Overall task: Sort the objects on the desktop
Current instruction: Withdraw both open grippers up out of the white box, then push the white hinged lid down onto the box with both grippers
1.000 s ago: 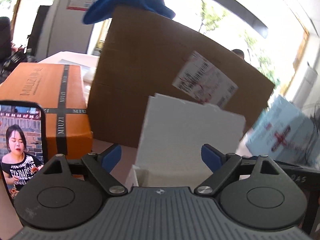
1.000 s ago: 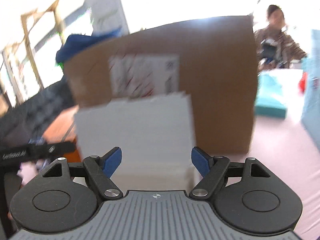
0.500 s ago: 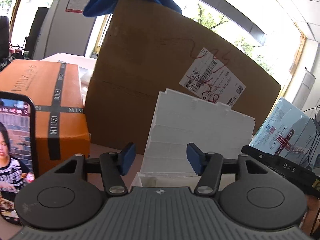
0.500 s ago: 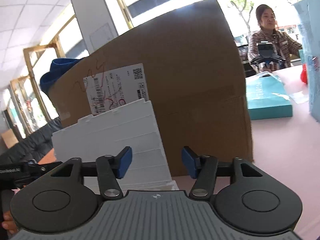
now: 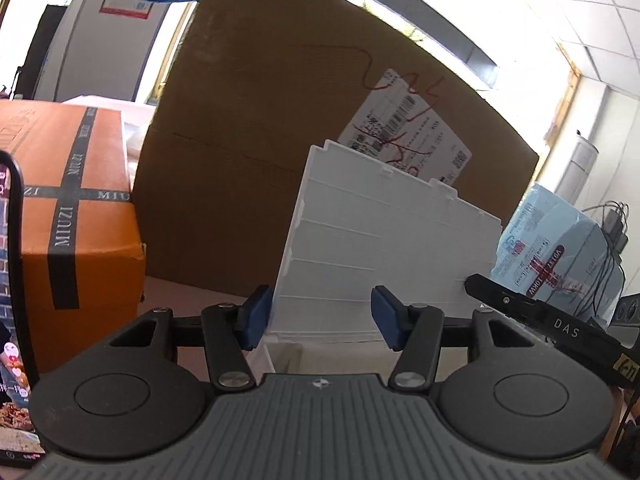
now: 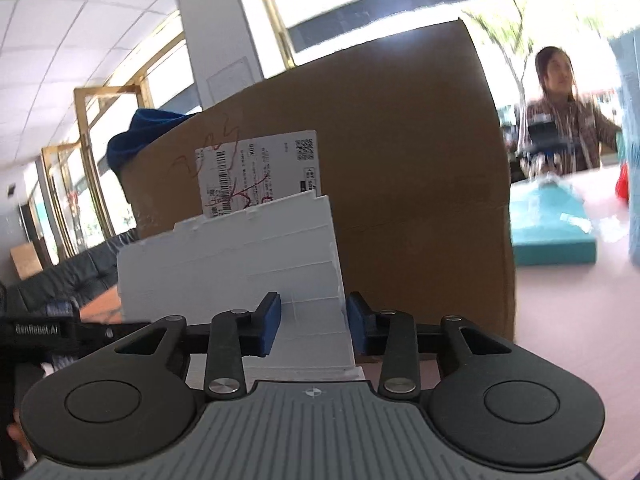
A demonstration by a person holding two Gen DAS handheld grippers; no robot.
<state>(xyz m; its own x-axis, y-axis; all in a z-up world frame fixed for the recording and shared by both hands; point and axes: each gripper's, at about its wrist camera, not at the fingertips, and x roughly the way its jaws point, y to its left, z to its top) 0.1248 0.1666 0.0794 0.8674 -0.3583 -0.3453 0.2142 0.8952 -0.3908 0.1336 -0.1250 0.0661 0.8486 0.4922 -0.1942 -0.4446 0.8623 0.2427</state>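
Observation:
A white plastic case stands with its ribbed lid (image 5: 384, 240) raised in front of a big cardboard box (image 5: 260, 120). My left gripper (image 5: 320, 318) is open about halfway. It sits low at the case's left end, its left fingertip (image 5: 256, 316) beside the lid's left edge. From the other side, my right gripper (image 6: 314, 320) is open more narrowly. It sits at the right end of the lid (image 6: 232, 264), right fingertip (image 6: 356, 322) by that edge. I cannot tell whether either fingertip touches the case.
An orange taped box (image 5: 72, 200) and a lit phone (image 5: 12, 320) stand at the left. A blue cloth (image 6: 140, 136) lies on the cardboard box (image 6: 400, 180). A pale blue pack (image 5: 560, 252) is at the right. A teal box (image 6: 552, 232) lies on the pink table (image 6: 560, 340), with a person (image 6: 560, 120) behind it.
Both grippers have narrowed from wide open and moved closer and lower towards the white case. The right view shifted left and is slightly blurred now.

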